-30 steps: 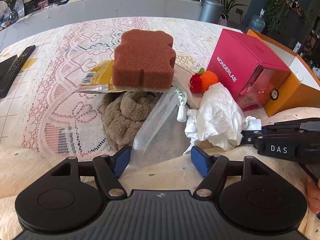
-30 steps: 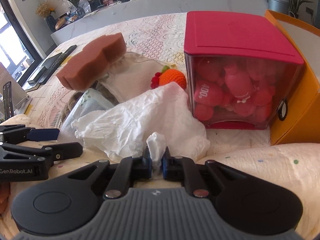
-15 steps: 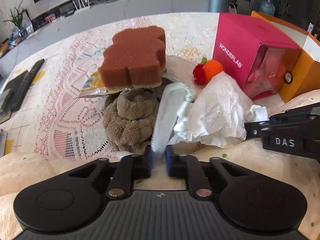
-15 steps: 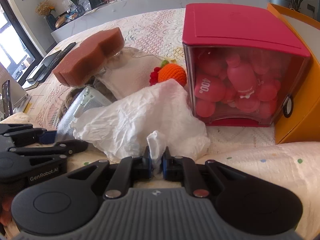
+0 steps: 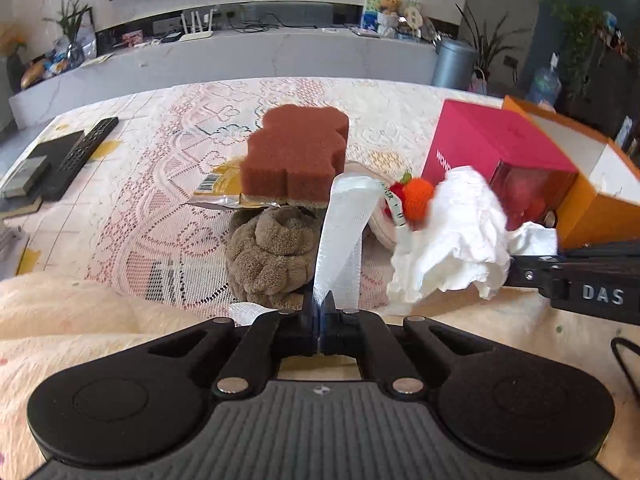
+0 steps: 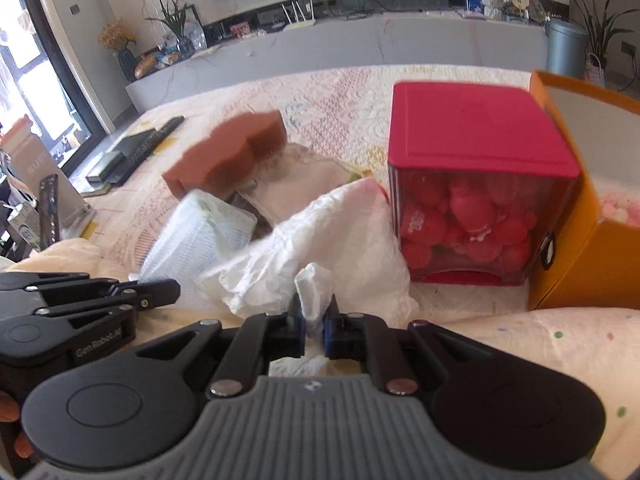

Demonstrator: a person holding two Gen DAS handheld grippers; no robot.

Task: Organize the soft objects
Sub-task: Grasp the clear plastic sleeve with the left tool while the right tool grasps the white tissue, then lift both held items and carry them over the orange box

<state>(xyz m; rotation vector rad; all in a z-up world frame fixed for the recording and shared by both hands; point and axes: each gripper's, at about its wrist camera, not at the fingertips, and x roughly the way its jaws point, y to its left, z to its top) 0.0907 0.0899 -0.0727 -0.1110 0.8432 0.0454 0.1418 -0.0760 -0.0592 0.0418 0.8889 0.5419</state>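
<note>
My left gripper [image 5: 319, 312] is shut on the near edge of a clear mesh-patterned plastic packet [image 5: 340, 236] and holds it lifted over the pile; the packet also shows in the right wrist view [image 6: 192, 236]. My right gripper [image 6: 314, 320] is shut on a crumpled white paper tissue [image 6: 320, 240], which shows lifted in the left wrist view [image 5: 456, 236]. A brown bear-shaped sponge [image 5: 296, 156] lies on a rolled brown towel [image 5: 272, 252]. A knitted orange and red toy [image 5: 416, 200] sits behind the tissue.
A pink box of red bottles [image 6: 476, 184] stands at the right beside an open orange box [image 6: 580, 216]. A yellow wrapper [image 5: 216, 188] lies under the sponge. A remote control [image 5: 80, 152] and dark books lie at the far left on the lace cloth [image 5: 132, 220].
My left gripper went from open to shut on the plastic packet and lifted it. My right gripper raised the tissue. Both views rose and show more of the room.
</note>
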